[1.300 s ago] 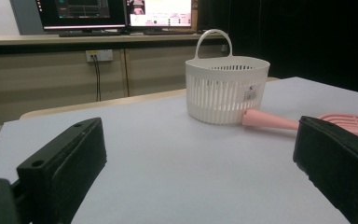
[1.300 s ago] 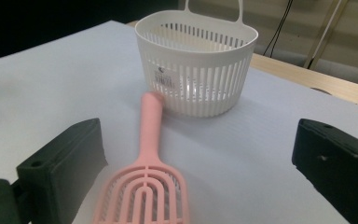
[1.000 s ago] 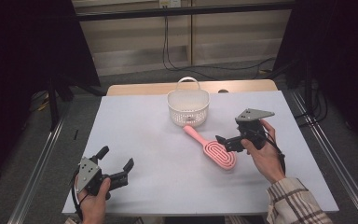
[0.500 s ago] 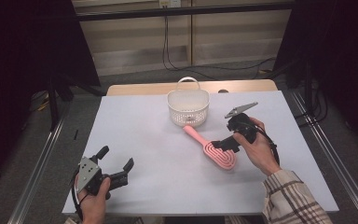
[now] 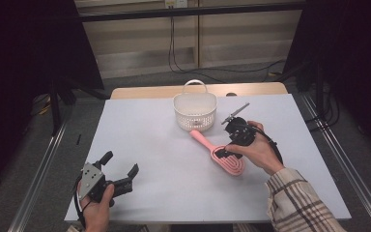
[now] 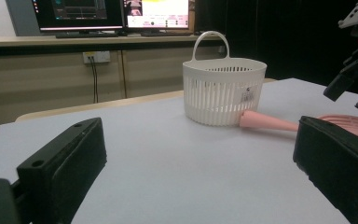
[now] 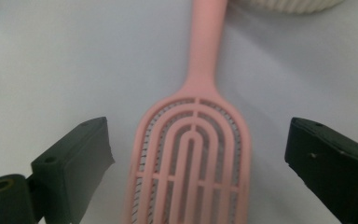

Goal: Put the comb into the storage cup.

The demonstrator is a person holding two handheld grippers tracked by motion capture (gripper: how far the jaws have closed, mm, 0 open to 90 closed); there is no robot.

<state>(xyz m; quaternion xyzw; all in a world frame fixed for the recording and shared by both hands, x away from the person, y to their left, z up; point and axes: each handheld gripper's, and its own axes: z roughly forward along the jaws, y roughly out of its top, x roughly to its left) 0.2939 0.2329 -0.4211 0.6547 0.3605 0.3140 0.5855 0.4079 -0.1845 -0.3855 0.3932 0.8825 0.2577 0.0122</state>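
A pink vented hairbrush [image 5: 228, 162] lies flat on the white table, its handle pointing up-left toward a white slatted basket [image 5: 194, 112]. My right gripper [image 5: 226, 151] hangs over the brush head. In the right gripper view the head [image 7: 192, 140] sits between the jaws of my right gripper [image 7: 196, 154], with a gap on each side. These jaws have just been closing a little but stand open. My left gripper [image 5: 121, 163] rests open and holds nothing near the front left edge. In its view, my left gripper [image 6: 196, 158] faces the basket [image 6: 223, 93] and the brush handle [image 6: 270, 123].
The white table top [image 5: 149, 135] ends close in front of my left hand. Behind the table's far edge are a wooden strip, cables and dark curtains. Metal rails run along both sides of the table. Monitors [image 6: 112, 11] stand at the back.
My right gripper has moved left and slightly down, from beside the brush to over its head. The left gripper, brush and basket have stayed where they were.
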